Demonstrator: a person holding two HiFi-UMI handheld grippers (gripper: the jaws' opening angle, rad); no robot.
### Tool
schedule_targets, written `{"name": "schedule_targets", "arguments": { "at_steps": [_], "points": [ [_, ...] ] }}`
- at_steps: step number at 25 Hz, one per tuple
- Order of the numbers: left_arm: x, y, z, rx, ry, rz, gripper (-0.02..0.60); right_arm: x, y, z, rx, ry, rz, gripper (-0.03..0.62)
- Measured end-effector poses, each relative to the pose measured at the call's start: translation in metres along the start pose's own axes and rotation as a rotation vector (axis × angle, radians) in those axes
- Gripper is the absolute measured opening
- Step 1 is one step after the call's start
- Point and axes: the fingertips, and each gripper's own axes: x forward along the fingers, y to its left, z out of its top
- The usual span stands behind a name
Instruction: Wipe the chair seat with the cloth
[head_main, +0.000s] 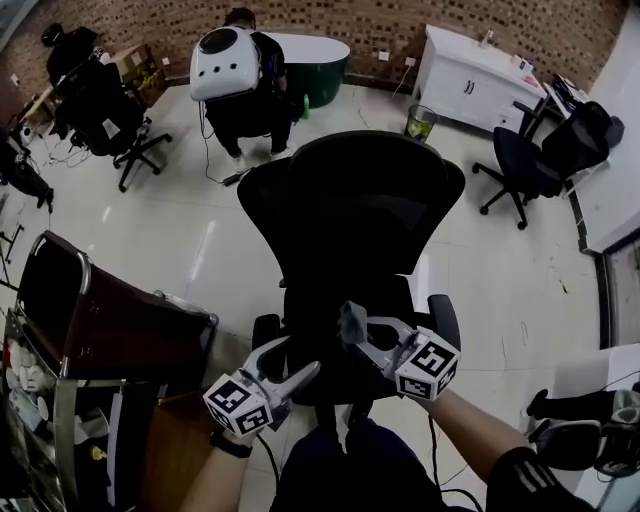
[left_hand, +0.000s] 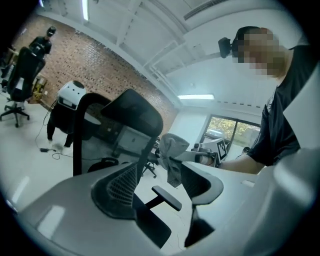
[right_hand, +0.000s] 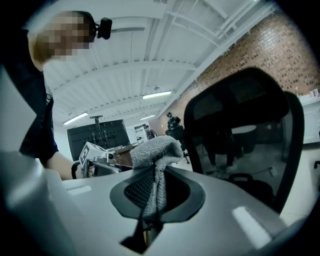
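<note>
Pinching cloth (right_hand: 157, 150), right claw (head_main: 352, 332) shut; left claw (head_main: 290, 360) spread, empty; chair seat (head_main: 322, 305) partly hidden.

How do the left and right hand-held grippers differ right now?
Left hand-held gripper: jaws apart, empty. Right hand-held gripper: jaws shut on the grey cloth. Right reaches further over the chair seat than left. Both face the chair back.

Bunched grey cloth (right_hand: 156, 150), pinched in the fingers (right_hand: 225, 200) of the right gripper (head_main: 352, 328), hangs over the black chair seat (head_main: 315, 320)
</note>
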Motion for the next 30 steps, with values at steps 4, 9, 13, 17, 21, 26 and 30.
{"name": "schedule_targets", "arguments": {
  "at_steps": [4,9,13,17,21,26,30],
  "points": [
    [0.013,0.049,-0.049,-0.068,0.038,0.047,0.299,0.066,-0.048,-0.073,0.041,0.161,0.027,0.031],
    [0.023,0.097,-0.102,-0.143,0.081,0.089,0.299,0.146,-0.092,-0.174,-0.016,0.405,0.059,0.031],
    [0.022,0.128,-0.125,-0.176,0.074,0.102,0.310,0.206,-0.120,-0.260,-0.052,0.557,0.032,0.031],
    [0.023,0.147,-0.129,-0.184,0.051,0.098,0.313,0.251,-0.143,-0.319,-0.095,0.641,0.008,0.031],
    [0.029,0.161,-0.141,-0.180,0.036,0.099,0.318,0.286,-0.162,-0.354,-0.206,0.677,0.026,0.031],
    [0.031,0.178,-0.156,-0.189,0.046,0.115,0.320,0.309,-0.168,-0.393,-0.277,0.741,0.035,0.031],
    [0.039,0.178,-0.166,-0.196,0.059,0.111,0.321,0.299,-0.175,-0.415,-0.334,0.762,0.055,0.031]
  ]
}}
